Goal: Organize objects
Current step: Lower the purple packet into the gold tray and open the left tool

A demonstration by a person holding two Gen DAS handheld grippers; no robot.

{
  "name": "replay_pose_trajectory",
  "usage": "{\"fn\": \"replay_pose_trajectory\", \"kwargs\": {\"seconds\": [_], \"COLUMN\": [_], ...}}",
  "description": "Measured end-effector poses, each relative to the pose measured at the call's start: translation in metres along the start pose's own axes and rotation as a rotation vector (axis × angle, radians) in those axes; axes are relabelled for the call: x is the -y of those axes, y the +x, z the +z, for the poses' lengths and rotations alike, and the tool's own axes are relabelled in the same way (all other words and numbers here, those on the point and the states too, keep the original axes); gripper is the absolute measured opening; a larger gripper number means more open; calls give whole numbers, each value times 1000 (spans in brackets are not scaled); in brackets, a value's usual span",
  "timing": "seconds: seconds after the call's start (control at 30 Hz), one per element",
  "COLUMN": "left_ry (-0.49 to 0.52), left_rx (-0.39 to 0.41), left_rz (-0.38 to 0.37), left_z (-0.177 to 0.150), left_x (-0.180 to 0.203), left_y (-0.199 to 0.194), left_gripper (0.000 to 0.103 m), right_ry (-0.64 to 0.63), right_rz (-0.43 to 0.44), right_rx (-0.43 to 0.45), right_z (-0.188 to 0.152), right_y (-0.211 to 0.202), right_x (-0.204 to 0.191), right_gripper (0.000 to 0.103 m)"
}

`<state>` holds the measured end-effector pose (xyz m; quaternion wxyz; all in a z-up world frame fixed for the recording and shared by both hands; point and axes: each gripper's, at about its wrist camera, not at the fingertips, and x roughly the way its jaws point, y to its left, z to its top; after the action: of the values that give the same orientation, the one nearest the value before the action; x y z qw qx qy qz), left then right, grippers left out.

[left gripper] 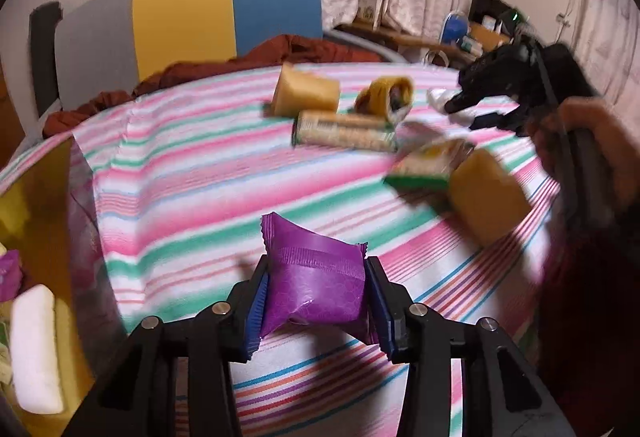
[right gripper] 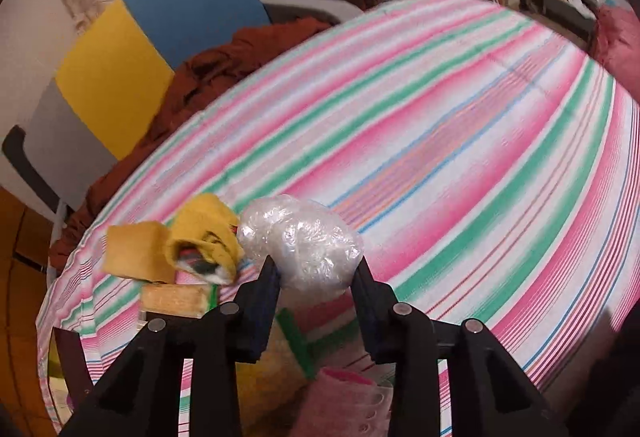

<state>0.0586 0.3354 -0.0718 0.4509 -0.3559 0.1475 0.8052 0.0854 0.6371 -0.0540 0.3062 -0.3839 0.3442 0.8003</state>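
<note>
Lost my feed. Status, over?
Left gripper shut on purple packet. Right gripper shut on clear plastic bundle. Nothing in the way.

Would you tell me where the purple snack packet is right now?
In the left wrist view, the purple snack packet sits low and central, clamped in the left gripper above the striped cloth.

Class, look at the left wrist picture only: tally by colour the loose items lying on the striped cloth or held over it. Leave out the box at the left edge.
Purple: 1, the purple packet in the left gripper
Yellow: 4, two sponge blocks, a rolled cloth, a packet
Beige: 1, the tube pack
Clear white: 1, the plastic bundle at the right gripper
Total: 7
</note>
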Motion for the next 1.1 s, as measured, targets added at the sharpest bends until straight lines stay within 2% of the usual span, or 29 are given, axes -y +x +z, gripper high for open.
{"fn": "replay_pose_trajectory", "kwargs": {"seconds": [0.13,0.33,0.47,0.6,0.83,1.1], "left_ry": [-24,-51,-106,-171,-289,-448], "left_rx": [57,113,134,160,187,167], "left_rz": [5,88,141,198,272,362], "left_z": [13,20,20,18,0,-47], "left_x": [-6,-27,-53,-85,-137,-198], "left_y": [-30,-66,-89,-110,-135,-156], "left_gripper": [45,45,45,45,45,45], "right_ry": [-51,-116,-204,-297,-408,-480], "right_rz": [18,86,178,243,296,336], "right_rx": [18,77,135,137,95,51], "right_z": [-2,-7,-13,-27,-62,-96], "right_y": [-9,-32,-47,-56,-69,-70], "right_x": [-7,-18,-42,-69,-106,-126], "right_gripper": [35,35,35,35,35,35]}}
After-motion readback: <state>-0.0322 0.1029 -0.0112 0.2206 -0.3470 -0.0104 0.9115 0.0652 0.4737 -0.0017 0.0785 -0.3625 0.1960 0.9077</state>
